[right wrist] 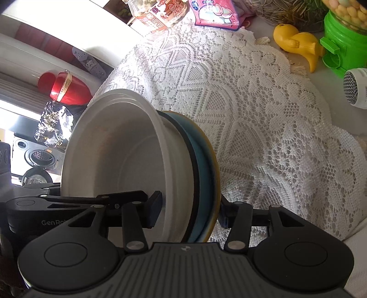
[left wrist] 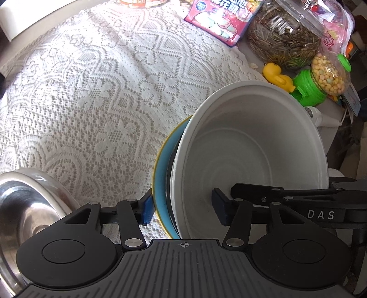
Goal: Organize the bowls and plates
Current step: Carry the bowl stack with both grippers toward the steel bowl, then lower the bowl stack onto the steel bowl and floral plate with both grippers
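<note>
A stack of dishes is held above the lace tablecloth: a white bowl (left wrist: 252, 146) on top, a dark-rimmed white dish under it, and a blue plate with a yellow rim (left wrist: 161, 183) at the bottom. My left gripper (left wrist: 182, 209) is shut on one edge of the stack, one finger under the blue plate and one inside the bowl. My right gripper (right wrist: 189, 212) is shut on the opposite edge of the white bowl (right wrist: 119, 155) and blue plate (right wrist: 204, 174) in the same way. Each gripper shows in the other's view.
A steel bowl (left wrist: 25, 206) sits at the lower left on the lace cloth (left wrist: 91, 96). Along the far edge stand a jar of sunflower seeds (left wrist: 284, 39), a pink snack bag (left wrist: 220, 18), a yellow duck toy (right wrist: 296, 43) and a green candy dispenser (right wrist: 341, 36).
</note>
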`<state>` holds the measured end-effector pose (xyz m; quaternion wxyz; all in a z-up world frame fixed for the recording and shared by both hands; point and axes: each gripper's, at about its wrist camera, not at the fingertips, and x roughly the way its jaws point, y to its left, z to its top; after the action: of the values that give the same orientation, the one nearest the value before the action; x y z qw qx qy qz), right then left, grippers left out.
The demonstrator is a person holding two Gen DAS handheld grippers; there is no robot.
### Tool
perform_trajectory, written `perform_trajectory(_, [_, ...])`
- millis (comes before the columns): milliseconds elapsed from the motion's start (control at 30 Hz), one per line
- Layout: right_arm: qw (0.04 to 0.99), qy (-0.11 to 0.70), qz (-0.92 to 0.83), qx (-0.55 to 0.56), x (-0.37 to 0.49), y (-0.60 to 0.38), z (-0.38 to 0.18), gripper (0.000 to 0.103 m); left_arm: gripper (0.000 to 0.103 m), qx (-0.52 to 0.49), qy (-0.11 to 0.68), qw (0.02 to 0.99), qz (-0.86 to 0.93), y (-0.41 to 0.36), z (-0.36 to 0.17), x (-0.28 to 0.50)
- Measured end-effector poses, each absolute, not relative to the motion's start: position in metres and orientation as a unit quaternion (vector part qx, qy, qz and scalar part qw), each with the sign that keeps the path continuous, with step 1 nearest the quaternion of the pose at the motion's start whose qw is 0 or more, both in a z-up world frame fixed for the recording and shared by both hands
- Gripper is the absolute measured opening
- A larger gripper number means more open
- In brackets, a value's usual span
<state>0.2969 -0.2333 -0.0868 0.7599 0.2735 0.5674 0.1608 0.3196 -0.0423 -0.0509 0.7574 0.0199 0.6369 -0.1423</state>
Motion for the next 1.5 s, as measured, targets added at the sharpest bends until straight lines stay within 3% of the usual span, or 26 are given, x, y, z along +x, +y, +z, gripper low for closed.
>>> perform_trajectory(800, [0.770,0.563,0.166,0.250,0.303,-0.232,-0.075,0.048,0.056,-0.001,0.643,0.755,-0.130,-0.039,-0.045,0.323])
perform_trajectory(1500, [0.788,0.537,0.210,0.217,0.304,-0.194,-0.015,0.048,0.056,-0.015,0.599,0.794,-0.101,-0.005,0.022,0.302])
